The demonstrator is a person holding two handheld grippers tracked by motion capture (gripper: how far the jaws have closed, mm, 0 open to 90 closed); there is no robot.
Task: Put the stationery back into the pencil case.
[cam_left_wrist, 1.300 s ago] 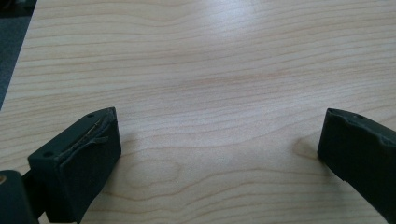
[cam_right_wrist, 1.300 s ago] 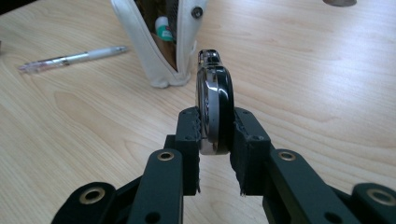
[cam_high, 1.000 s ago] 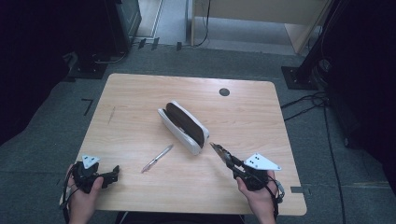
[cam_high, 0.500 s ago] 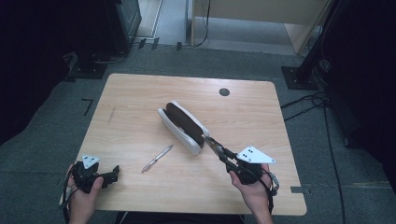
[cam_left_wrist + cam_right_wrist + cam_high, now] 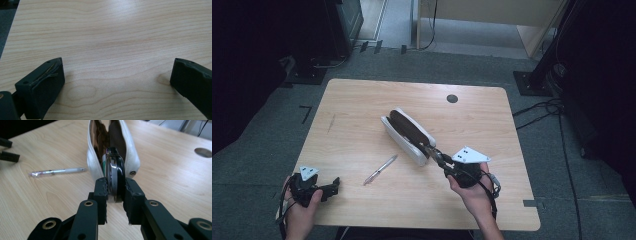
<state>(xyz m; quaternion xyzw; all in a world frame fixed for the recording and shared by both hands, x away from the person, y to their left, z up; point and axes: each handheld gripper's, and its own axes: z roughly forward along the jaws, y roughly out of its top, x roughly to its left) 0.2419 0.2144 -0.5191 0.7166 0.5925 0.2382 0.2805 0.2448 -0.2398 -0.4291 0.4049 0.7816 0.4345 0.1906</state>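
This is looking like a lab or recording room. A light wooden bench [image 5: 362, 105] is standing on grey carpet floor [image 5: 262, 165]. Beyond the bench, dark equipment stands [image 5: 532, 80] and black cables [image 5: 557, 115] are lying beside it.

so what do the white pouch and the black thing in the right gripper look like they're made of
White zip pouch: probably smooth faux leather, going by its soft sheen and padded edges; brown lining. Flat black oval object clamped in the right gripper: glossy hard plastic or glass with a silvery metallic rim, judging by sharp reflections.
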